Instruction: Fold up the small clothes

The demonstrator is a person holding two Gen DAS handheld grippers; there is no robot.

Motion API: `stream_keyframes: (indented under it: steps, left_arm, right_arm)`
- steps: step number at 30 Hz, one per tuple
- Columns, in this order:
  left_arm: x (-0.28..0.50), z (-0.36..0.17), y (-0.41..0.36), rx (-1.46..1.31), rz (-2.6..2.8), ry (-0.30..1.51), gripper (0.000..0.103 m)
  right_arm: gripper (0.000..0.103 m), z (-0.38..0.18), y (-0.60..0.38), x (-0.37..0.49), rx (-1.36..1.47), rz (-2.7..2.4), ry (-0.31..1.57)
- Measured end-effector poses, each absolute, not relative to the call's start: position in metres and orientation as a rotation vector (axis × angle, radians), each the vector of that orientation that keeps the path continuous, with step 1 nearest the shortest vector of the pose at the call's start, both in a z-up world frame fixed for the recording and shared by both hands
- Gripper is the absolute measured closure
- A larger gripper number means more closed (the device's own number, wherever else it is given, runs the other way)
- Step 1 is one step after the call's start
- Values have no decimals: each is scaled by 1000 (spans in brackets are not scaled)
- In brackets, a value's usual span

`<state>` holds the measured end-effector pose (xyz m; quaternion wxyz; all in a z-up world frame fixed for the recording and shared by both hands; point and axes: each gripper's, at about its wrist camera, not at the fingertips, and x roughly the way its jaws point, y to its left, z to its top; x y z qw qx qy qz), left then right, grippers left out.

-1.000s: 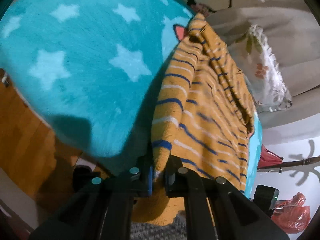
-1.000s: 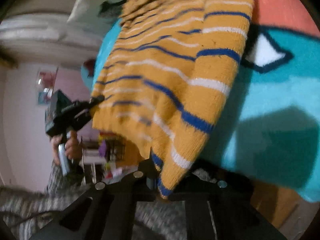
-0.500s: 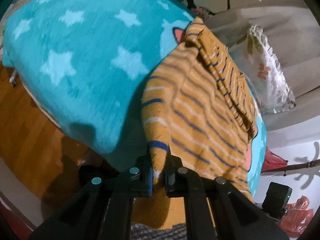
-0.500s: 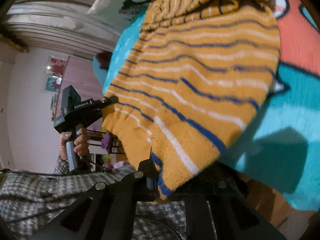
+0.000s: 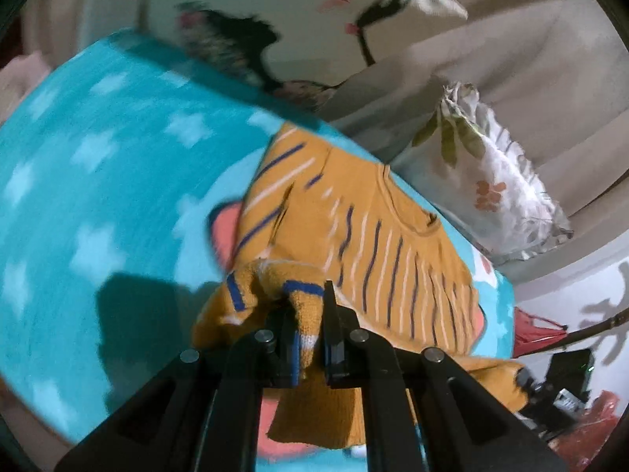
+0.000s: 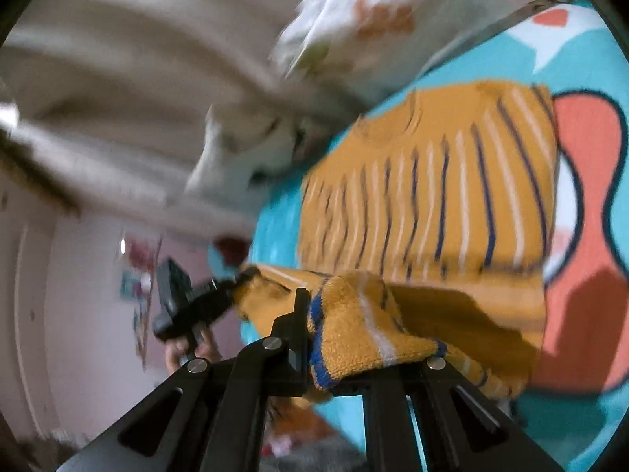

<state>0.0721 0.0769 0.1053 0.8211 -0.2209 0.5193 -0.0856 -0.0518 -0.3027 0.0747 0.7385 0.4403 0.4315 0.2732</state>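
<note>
On one blanket (image 5: 98, 181) (teal), one sweater (image 5: 393, 244)

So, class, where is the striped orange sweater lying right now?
In both wrist views the striped orange sweater lies on the turquoise star blanket, below the floral pillow, its near hem lifted off the blanket.
</note>
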Motion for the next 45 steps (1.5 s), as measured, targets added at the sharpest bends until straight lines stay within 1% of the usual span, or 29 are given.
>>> stream_keyframes:
  steps: [3,7,8,9,10,11,12,13,14,15,16,18,21,24,28,32,34,36,38,39,40,41,45]
  left_arm:
    - [126,85,55,-401,-193,1144,95]
    - [173,60,46,-411,-212,1223,95]
    - [182,56,46,-430,-221,1234,95]
    - [189,53,47,-455,-230,1242,94]
    - [197,50,49,-489,-243,1247,90]
    - [203,47,51,-523,-262,1252,88]
    - [206,46,52,-548,-277,1253,82]
    - [210,45,52,-573,-292,1247,75]
    - [211,44,53,-590,-305,1239,72]
    - [212,46,54,-600,-316,1225,63]
    - [213,49,55,-607,-323,1202,51]
    - [214,54,59,-644,-342,1158,41]
    - [214,57,63,-657,-346,1166,40]
    - [206,63,67,-580,-332,1163,39]
    - [185,71,80,-420,-268,1158,36]
    - [155,65,97,-303,-223,1171,35]
    - [141,60,102,-258,-232,1182,34]
    - [130,50,99,-207,-243,1202,34]
    - [124,38,92,-158,-249,1222,35]
    - [122,34,91,-146,-250,1234,54]
    - [121,30,91,-152,-274,1252,89]
    - [119,29,91,-172,-296,1265,94]
    - [110,40,101,-175,-278,1236,96]
  right_arm:
    - [94,62,-313,-16,999,508,941]
    - [93,33,-324,21,1065,381,983]
    - [90,25,-333,27,1110,366,986]
    - [82,18,-338,31,1164,355,980]
    - [75,11,-344,35,1234,343,963]
    - [52,3,-354,37,1318,328,936]
    - [34,-4,-359,41,1385,307,909]
    - [33,-10,-366,41,1445,283,878]
    - [33,-15,-372,44,1483,255,860]
    - [33,-17,-376,49,1496,234,855]
    - [33,-18,-378,52,1500,218,848]
    - [33,-16,-384,56,1503,203,832]
    - [32,-9,-394,62,1495,176,800]
    - [32,4,-389,68,1421,159,816]
    - [32,33,-360,78,1192,200,903]
    - [32,58,-303,93,955,290,1006]
    - [38,66,-271,98,843,360,1043]
    - [64,73,-227,105,674,427,1083]
    - [73,72,-184,110,520,474,1132]
    - [74,71,-168,114,472,487,1148]
    - [74,69,-150,118,420,497,1158]
    - [74,67,-131,125,359,498,1164]
    - [74,57,-73,155,153,471,1165]
